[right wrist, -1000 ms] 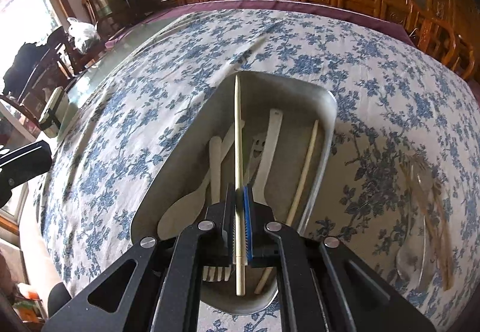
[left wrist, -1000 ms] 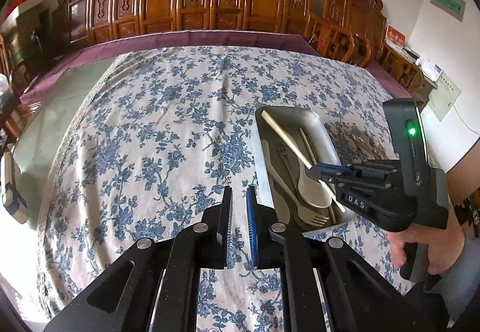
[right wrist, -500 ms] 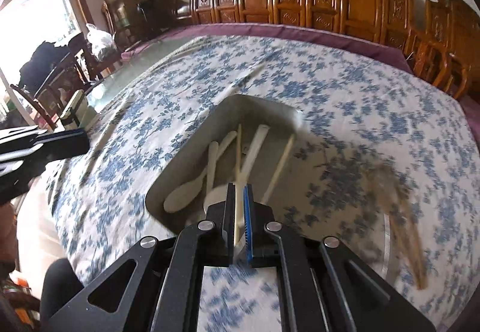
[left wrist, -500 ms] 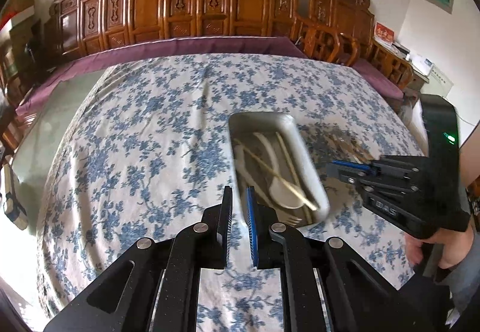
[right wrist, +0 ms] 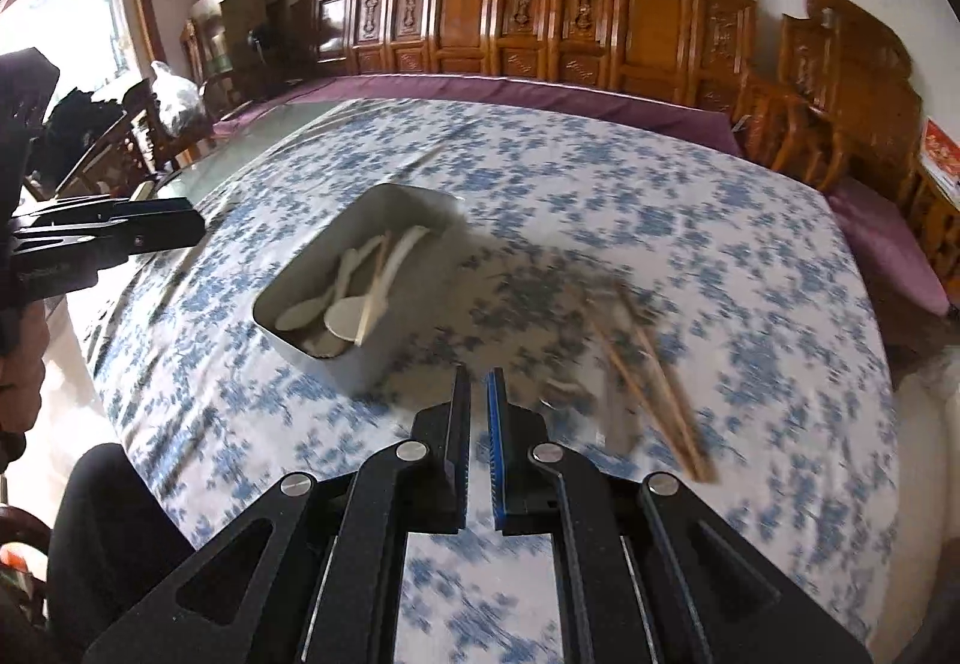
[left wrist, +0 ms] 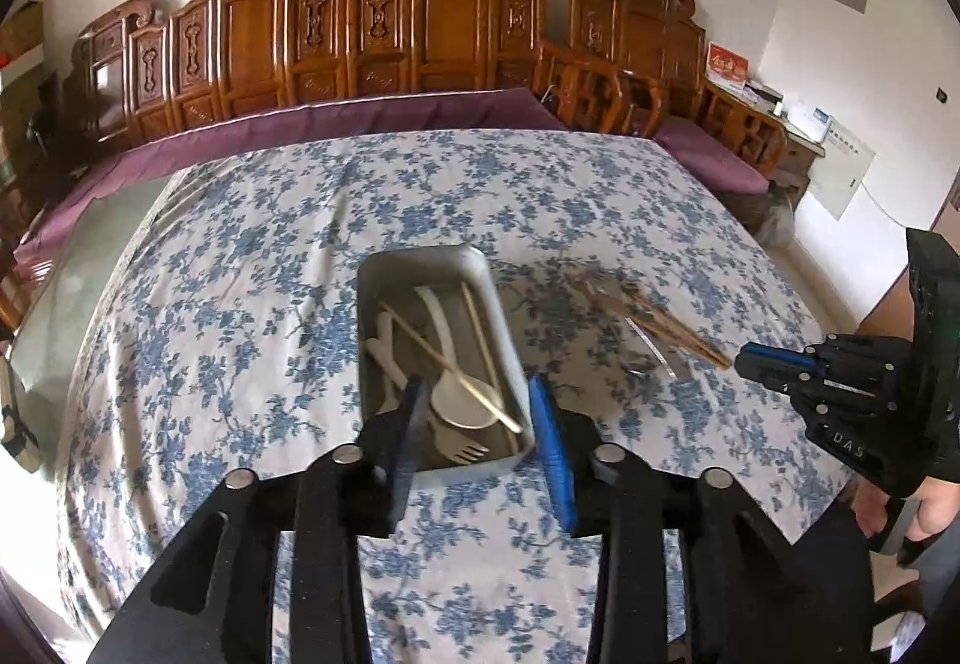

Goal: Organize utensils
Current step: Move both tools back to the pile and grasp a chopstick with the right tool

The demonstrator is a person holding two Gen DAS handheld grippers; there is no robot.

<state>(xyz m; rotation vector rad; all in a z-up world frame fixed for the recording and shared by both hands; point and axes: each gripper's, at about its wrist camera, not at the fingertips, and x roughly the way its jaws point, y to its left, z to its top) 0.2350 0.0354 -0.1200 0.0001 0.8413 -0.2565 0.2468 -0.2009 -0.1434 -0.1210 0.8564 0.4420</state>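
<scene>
A grey metal tray (left wrist: 420,260) (right wrist: 336,358) sits on the flowered tablecloth. It holds cream spoons (left wrist: 459,401) (right wrist: 351,313), a cream fork (left wrist: 463,448) and pale chopsticks (left wrist: 451,359). My left gripper (left wrist: 474,394) (right wrist: 192,229) hovers before the tray's near end. Its jaws are opening with nothing between the pads. My right gripper (right wrist: 478,376) (left wrist: 750,355) is shut and empty, drawn back to the right of the tray. Brown chopsticks (left wrist: 660,322) (right wrist: 654,388) lie on a clear sleeve right of the tray.
Carved wooden chairs (left wrist: 432,21) line the far wall behind a purple-covered edge (left wrist: 336,117). The person's hand (left wrist: 924,514) holds the right gripper at the table's right edge. Glass tabletop (left wrist: 78,256) shows uncovered on the left.
Both grippers have pulled back and risen from the tray. The pale chopstick that was between the right jaws now lies in the tray. The left jaws have spread apart.
</scene>
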